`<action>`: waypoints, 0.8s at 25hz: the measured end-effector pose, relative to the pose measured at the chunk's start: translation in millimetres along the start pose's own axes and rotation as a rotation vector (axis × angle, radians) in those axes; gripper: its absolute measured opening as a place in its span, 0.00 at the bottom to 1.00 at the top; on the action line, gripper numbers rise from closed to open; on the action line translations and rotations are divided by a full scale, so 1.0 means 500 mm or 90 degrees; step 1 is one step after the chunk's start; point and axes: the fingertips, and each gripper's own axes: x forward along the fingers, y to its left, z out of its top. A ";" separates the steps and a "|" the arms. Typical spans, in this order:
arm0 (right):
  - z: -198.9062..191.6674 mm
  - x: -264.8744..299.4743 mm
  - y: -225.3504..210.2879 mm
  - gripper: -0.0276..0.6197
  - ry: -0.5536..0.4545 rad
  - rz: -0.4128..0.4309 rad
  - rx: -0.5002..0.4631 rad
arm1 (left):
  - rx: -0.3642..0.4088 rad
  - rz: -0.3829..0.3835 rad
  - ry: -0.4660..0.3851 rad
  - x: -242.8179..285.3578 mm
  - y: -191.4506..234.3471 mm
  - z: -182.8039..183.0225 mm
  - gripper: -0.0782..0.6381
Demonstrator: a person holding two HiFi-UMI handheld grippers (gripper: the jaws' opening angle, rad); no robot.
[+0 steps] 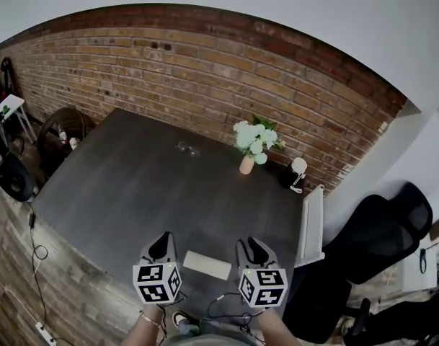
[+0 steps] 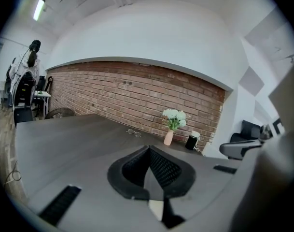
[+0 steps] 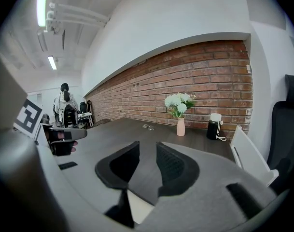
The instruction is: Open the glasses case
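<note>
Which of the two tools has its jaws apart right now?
The right tool: its jaws stand apart, with the table showing through the gap between their tips. The left tool differs: its jaws meet at their tips.

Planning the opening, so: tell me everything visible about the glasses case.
The glasses case is a pale, flat, oblong box, apparently closed, lying slightly skewed on the dark table near its front edge, between the left gripper and right gripper; neither touches it. Its material is unclear.
</note>
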 end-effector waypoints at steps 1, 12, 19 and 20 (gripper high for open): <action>-0.003 0.002 -0.003 0.22 0.001 -0.001 0.002 | 0.001 -0.001 0.003 0.004 -0.002 -0.003 0.10; -0.080 0.031 0.005 0.22 0.053 0.015 0.035 | 0.012 0.007 0.078 0.014 0.010 -0.092 0.10; -0.175 0.044 0.007 0.22 0.104 0.024 0.050 | 0.020 0.003 0.140 0.021 0.006 -0.187 0.10; -0.194 0.043 0.007 0.22 0.114 0.025 0.051 | 0.019 0.003 0.149 0.022 0.006 -0.204 0.10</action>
